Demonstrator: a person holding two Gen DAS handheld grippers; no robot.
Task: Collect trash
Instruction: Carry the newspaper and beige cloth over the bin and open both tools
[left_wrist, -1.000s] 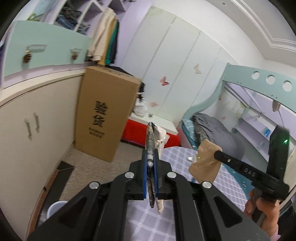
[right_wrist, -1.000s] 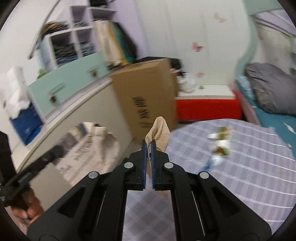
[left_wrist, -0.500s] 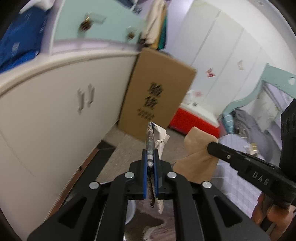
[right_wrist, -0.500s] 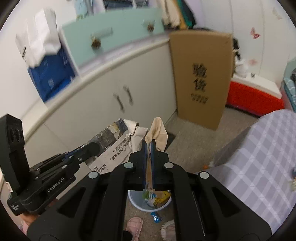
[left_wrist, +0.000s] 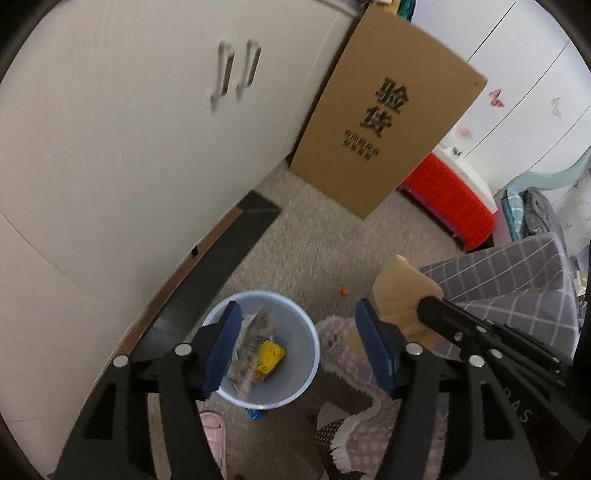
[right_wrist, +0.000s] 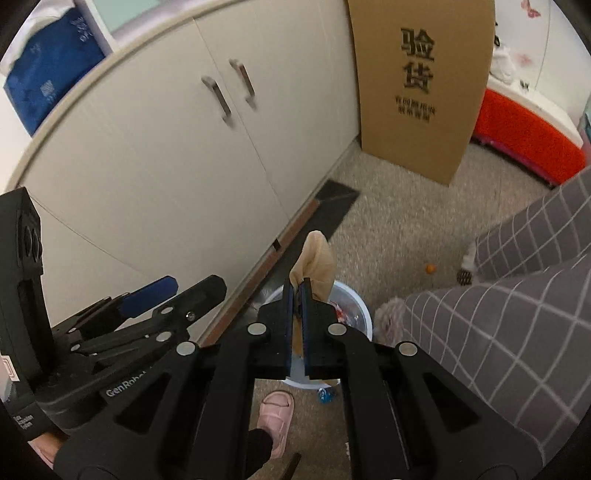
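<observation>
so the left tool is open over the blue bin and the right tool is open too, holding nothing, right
Not quite. The left tool has just opened over the blue bin, but the right tool is shut on a tan cloth, as the right wrist view shows.

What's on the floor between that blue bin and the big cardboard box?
In the left wrist view, only bare speckled carpet lies between the blue bin and the cardboard box.

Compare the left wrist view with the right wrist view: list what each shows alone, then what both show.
Left wrist only: the yellow wrapper and crumpled paper inside the bin, between the open left claw.
Right wrist only: the blue package on the cabinet, and a pink slipper.
Both: the pale blue bin, the cardboard box, and the right claw shut on the tan cloth.
</observation>
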